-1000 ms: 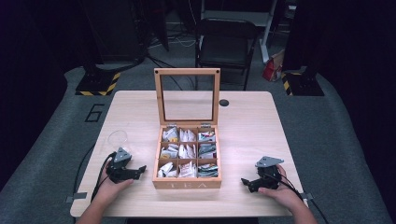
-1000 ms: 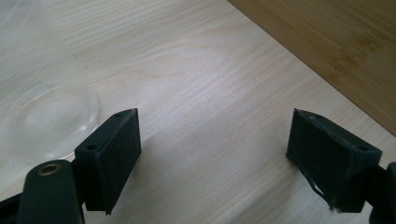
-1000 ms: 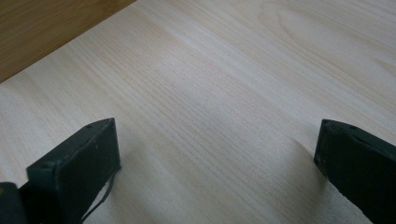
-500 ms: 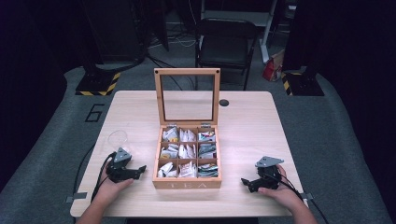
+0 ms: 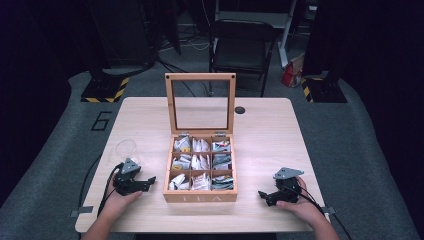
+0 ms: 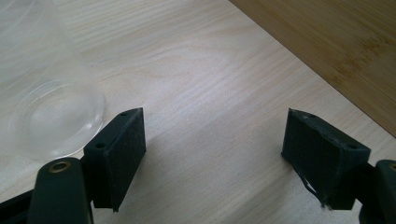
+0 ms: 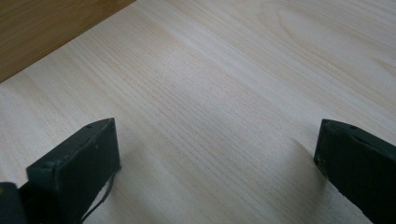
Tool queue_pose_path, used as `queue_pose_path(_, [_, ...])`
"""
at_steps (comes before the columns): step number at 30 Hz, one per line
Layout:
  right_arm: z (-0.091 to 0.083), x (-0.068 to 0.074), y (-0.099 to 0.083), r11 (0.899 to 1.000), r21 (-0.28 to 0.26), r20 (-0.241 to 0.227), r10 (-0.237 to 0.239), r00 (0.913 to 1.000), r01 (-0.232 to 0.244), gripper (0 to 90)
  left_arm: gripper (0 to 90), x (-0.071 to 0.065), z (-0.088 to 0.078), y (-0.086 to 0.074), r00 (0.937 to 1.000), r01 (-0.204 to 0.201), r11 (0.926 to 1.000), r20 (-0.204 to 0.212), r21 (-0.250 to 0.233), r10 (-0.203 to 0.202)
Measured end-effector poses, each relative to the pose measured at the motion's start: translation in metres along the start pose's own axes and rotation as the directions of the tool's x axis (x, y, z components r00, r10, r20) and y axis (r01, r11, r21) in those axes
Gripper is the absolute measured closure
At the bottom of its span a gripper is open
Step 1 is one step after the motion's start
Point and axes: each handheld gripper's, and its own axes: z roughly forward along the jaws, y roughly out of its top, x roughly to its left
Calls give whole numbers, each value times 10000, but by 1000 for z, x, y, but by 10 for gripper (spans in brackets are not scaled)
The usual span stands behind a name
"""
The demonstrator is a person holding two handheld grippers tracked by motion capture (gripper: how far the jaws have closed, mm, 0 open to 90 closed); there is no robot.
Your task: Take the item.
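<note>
Both tools rest near the table's [image 5: 260, 125] front edge with jaws apart and empty, the left tool [image 5: 142, 183] and right tool [image 5: 265, 196] flanking the open wooden tea box [image 5: 200, 197]. A clear plastic cup [image 5: 125, 148] stands just beyond the left tool toward the table's left edge. It looks light, thin-walled and slippery, easily crushed or tipped, so a gentle pinch across its rim seems safest.

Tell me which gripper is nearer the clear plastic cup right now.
Left. The left gripper rests on the table just in front of the clear plastic cup, jaws open and empty. The right gripper sits across the tea box, far from the cup.
</note>
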Motion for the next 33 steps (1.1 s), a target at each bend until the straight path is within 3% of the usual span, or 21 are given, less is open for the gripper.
queue_pose_path(13, [0, 0, 0, 10000, 34, -34, -5, 10000, 5, 0, 334, -5, -16, 9, 9982, 336, 9994, 508, -62, -332])
queue_pose_path(25, [0, 0, 0, 10000, 25, -30, -2, 10000, 2, 0, 358, -8, -25, 15, 9983, 320, 9993, 500, -210, -309])
queue_pose_path(33, [0, 0, 0, 10000, 25, -30, 3, 10000, -3, 0, 375, -11, -26, 16, 9965, 455, 9987, 714, -217, -439])
